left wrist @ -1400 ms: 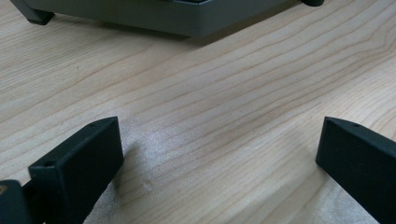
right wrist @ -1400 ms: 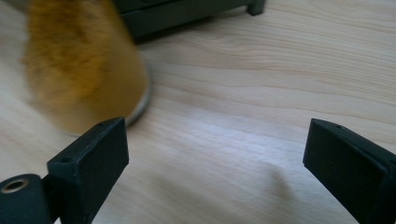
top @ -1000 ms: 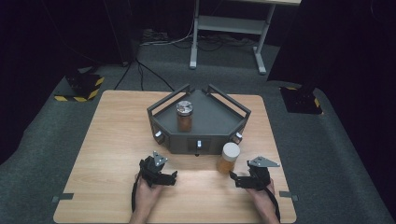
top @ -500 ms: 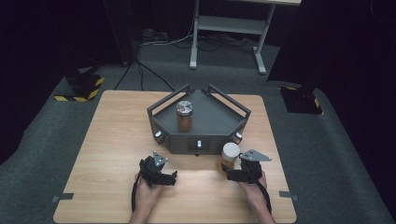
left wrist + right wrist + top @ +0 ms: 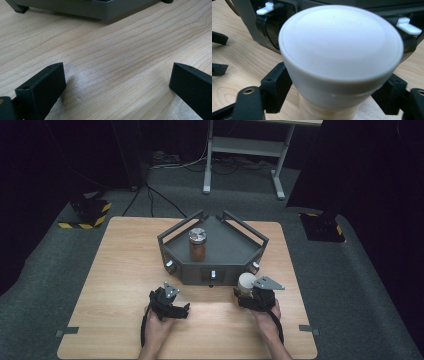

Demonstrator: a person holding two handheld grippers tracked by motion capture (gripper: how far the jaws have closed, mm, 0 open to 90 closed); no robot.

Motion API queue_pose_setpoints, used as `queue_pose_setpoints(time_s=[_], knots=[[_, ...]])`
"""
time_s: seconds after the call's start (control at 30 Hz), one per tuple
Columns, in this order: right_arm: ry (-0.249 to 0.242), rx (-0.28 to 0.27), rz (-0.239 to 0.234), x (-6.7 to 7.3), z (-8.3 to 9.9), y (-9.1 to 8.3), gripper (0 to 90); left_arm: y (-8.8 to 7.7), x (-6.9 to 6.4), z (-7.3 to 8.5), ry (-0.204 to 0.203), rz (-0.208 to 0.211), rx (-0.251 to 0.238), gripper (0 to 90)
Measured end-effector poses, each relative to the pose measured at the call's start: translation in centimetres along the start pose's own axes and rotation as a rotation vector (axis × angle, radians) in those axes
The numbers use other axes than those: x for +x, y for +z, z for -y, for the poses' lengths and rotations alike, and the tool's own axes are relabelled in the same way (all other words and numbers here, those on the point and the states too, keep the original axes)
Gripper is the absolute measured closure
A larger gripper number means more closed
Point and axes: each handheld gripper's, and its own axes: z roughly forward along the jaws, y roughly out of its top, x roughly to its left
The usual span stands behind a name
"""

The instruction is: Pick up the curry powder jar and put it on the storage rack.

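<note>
The right gripper (image 5: 246, 292) has just been closing its jaws on the white-lidded jar (image 5: 340, 52), which stands between them just before the grey tray (image 5: 227, 247); the pads seem to press its sides. The left gripper (image 5: 170, 301) rests open near the tray's front. A second jar (image 5: 197, 244) stands on the tray.

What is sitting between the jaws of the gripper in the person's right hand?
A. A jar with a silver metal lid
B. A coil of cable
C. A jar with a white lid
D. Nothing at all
C: in the right gripper view the white-lidded jar stands between the two black jaws of the right gripper, which have just been closing around it.
</note>
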Motion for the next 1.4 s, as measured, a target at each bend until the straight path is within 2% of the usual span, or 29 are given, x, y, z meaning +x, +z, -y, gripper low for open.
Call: queue_pose_setpoints(time_s=[0.27,0.8,1.4], knots=[[0.002,-0.023,0.008,0.08,0.27,-0.17,34.2,0.00,0.00,0.00,0.000,0.000,0.000,0.6],[0.000,-0.048,0.000,-0.20,0.91,-0.26,35.0,0.01,-0.04,0.00,-0.002,-0.001,0.000,0.6],[-0.013,-0.024,-0.002,-0.21,0.32,-0.29,35.0,-0.01,-0.07,0.01,-0.001,-0.002,0.000,0.7]])
